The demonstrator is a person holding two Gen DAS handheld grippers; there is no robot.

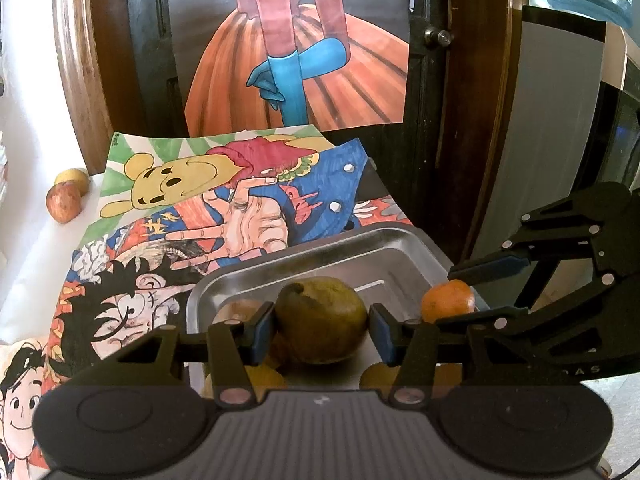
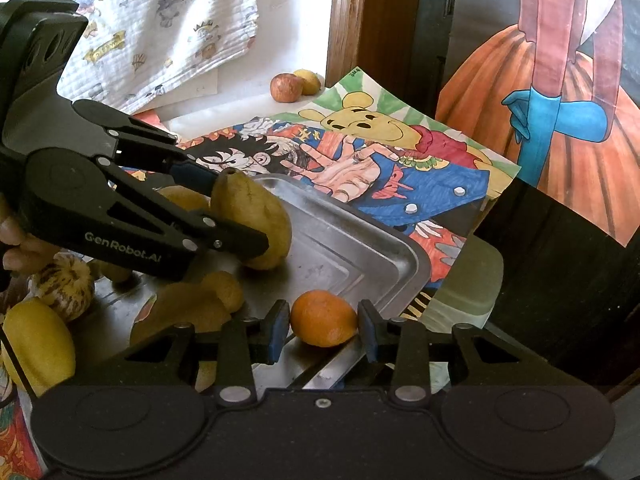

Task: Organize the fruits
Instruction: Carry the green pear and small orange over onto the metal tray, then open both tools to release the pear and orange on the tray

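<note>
Over the steel tray [image 2: 384, 248]: two grippers, each with fruit.
Left gripper [image 1: 321, 325] clamps an upright pear [image 1: 321, 319], stem up; right gripper's [image 2: 323, 330] fingers flank an orange [image 2: 323, 317] at the tray's rim, slightly parted.

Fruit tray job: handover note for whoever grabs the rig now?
Left gripper: closed on the greenish-yellow mango, held above the metal tray.
Right gripper: fingers bracket the orange at the tray's near rim; small gaps show, so grip is uncertain.
Several yellow fruits are at the tray's left end; whether they lie in it is unclear.
An apple and a yellow fruit sit apart on the white surface beyond the drawings.
Left: place mango and orange, then fetch those two.
</note>
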